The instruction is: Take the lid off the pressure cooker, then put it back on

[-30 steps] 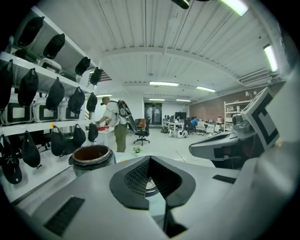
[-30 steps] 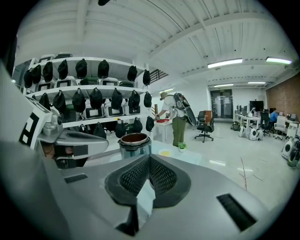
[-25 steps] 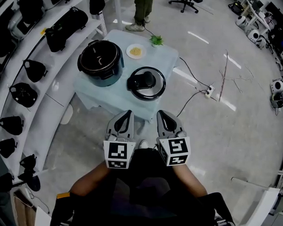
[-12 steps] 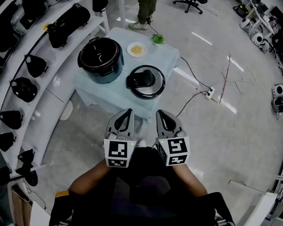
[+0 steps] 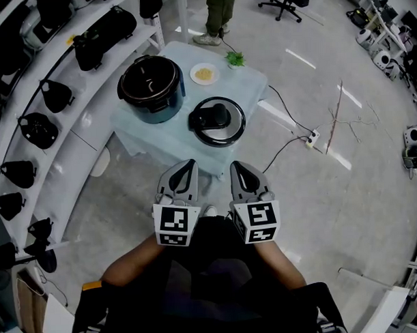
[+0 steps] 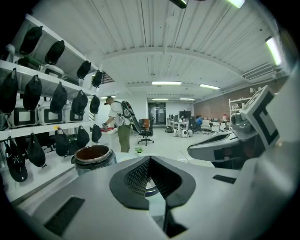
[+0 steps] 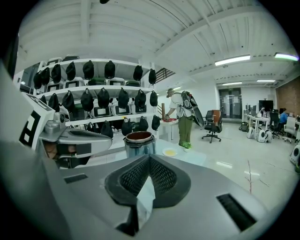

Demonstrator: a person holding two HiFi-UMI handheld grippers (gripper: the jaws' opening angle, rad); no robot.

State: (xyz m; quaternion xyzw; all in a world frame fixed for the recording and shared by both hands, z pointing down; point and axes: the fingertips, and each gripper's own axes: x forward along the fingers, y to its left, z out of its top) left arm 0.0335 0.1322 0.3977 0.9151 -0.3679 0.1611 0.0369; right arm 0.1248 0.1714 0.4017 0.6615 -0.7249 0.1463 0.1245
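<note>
The dark pressure cooker (image 5: 151,89) stands open on the left of a small pale-blue table (image 5: 250,75). Its round black lid (image 5: 217,121) lies flat on the table to the cooker's right. My left gripper (image 5: 187,167) and right gripper (image 5: 239,167) are held side by side close to my body, short of the table's near edge, both shut with nothing in them. In the left gripper view the cooker (image 6: 93,157) shows beyond the closed jaws of the left gripper (image 6: 150,158). The right gripper view has the cooker (image 7: 139,143) above the shut right gripper (image 7: 149,157).
A small plate (image 5: 204,74) and a little green plant (image 5: 235,59) sit at the table's far side. A person (image 5: 217,15) stands beyond it. Shelves with black bags (image 5: 35,100) curve along the left. A power strip and cables (image 5: 312,135) lie on the floor to the right.
Only the head view has shifted a little. Both grippers, the cooker and the lid keep their places.
</note>
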